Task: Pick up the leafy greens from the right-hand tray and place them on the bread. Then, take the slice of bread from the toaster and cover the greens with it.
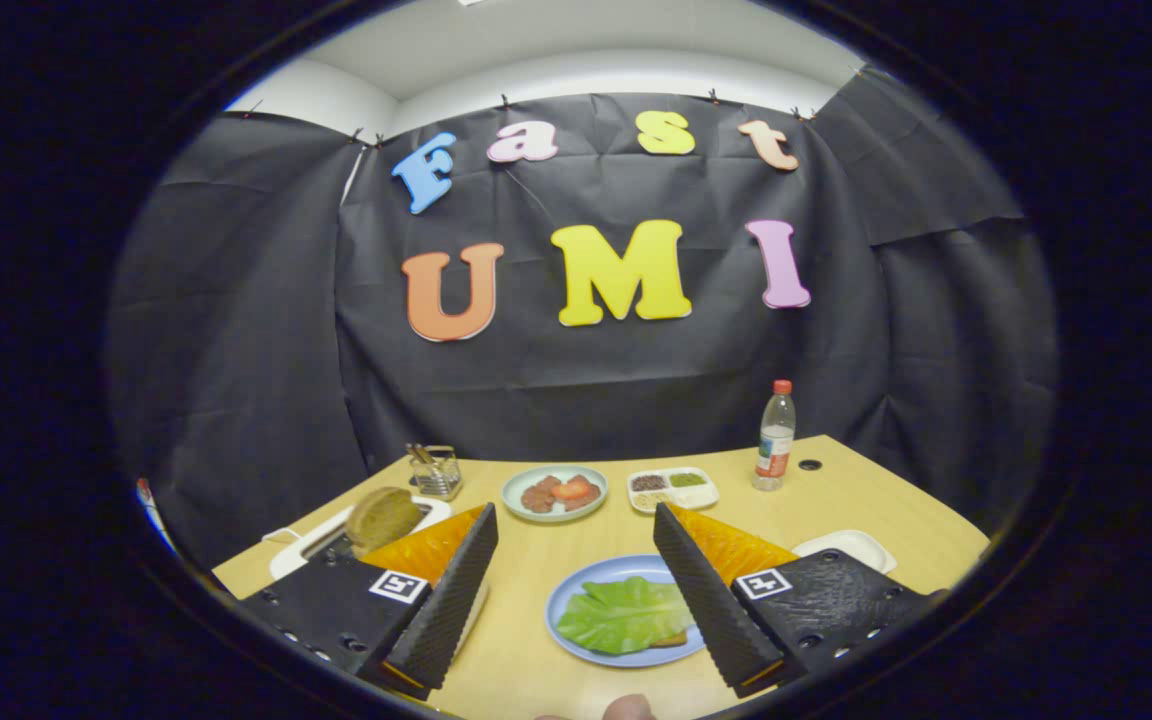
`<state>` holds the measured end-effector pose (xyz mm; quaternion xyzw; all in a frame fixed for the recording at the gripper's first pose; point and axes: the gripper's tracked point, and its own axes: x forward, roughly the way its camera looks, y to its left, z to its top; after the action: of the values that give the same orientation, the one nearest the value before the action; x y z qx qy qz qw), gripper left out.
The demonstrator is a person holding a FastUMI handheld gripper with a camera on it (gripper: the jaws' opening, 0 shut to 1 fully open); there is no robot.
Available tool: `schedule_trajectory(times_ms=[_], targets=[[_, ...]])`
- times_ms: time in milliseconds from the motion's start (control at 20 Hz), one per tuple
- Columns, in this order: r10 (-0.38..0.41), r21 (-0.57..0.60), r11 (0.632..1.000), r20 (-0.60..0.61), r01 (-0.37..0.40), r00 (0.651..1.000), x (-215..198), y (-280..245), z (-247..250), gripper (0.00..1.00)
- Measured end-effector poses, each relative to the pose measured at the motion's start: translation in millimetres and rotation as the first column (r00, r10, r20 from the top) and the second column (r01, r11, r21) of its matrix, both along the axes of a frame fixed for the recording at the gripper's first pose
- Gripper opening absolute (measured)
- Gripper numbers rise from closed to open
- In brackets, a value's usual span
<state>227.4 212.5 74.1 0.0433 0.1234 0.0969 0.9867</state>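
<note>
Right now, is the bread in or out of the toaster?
In: the bread sticks up from the toaster slot. The open gripper holds nothing; greens lie between its fingers.

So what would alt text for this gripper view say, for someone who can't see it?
The hand-held gripper hangs open above a blue plate where leafy greens cover bread. A bread slice stands in the white toaster beyond the left finger; farther back sit a food plate, a seasoning tray and a bottle.

Beyond me, a water bottle [776, 434] stands near the surface's [836, 500] far edge. A divided seasoning tray [673, 488] sits beside a plate of red slices [554, 493]; a glass holder [435, 470] stands farther along.
</note>
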Motion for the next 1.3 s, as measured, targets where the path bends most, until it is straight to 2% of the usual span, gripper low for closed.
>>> schedule_trajectory(times_ms=[150, 400, 700, 800, 950, 1100, 1150, 1200, 1300], targets=[[0.035, 0.023, 0.999, -0.002, -0.035, 0.999, -5, 45, 7, 0.96], [0.046, 0.016, 0.999, -0.029, -0.045, 0.999, -5, 102, -9, 0.96], [0.031, -0.056, 0.998, -0.121, -0.038, 0.992, 6, 139, -48, 0.95], [0.029, -0.064, 0.997, -0.159, -0.04, 0.987, 11, 146, -59, 0.92], [0.006, -0.101, 0.995, -0.169, -0.023, 0.986, 21, 147, -65, 0.7], [0.005, -0.09, 0.996, -0.225, -0.026, 0.974, 26, 150, -78, 0.48], [0.007, -0.077, 0.997, -0.242, -0.026, 0.97, 27, 150, -81, 0.41], [0.019, -0.059, 0.998, -0.255, -0.035, 0.967, 27, 153, -81, 0.29], [0.042, -0.044, 0.998, -0.258, -0.055, 0.965, 26, 155, -77, 0.14]])
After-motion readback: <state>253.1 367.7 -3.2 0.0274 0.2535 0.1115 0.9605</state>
